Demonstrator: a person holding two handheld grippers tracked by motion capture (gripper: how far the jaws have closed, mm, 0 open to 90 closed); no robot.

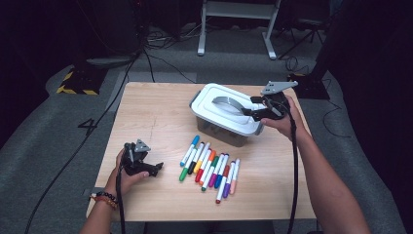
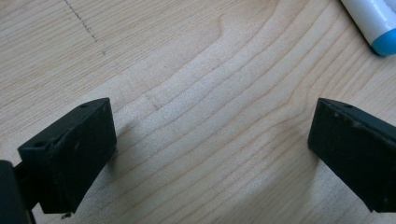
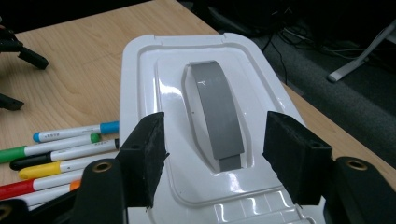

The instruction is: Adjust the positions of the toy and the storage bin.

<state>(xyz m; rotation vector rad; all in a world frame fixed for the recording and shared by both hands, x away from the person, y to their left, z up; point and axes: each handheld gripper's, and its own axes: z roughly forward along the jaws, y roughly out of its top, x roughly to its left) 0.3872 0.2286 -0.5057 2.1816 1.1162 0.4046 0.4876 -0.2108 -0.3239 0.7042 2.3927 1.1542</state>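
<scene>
Box (image 1: 226,114) sitting far right on table (image 1: 146,112); markers (image 1: 209,168) lying near it; left gripper (image 1: 157,169) resting near left.

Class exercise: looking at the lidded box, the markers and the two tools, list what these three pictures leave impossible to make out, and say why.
- Contents of the box: its white lid is on; the high view is too dim to see through the wall.
- Print on the markers: too small in the high view, partly cut off in the right gripper view.
- Blue-capped marker: cut by the left gripper view's edge.
- Right tool: whether its open jaws touch the lid is unclear.
</scene>
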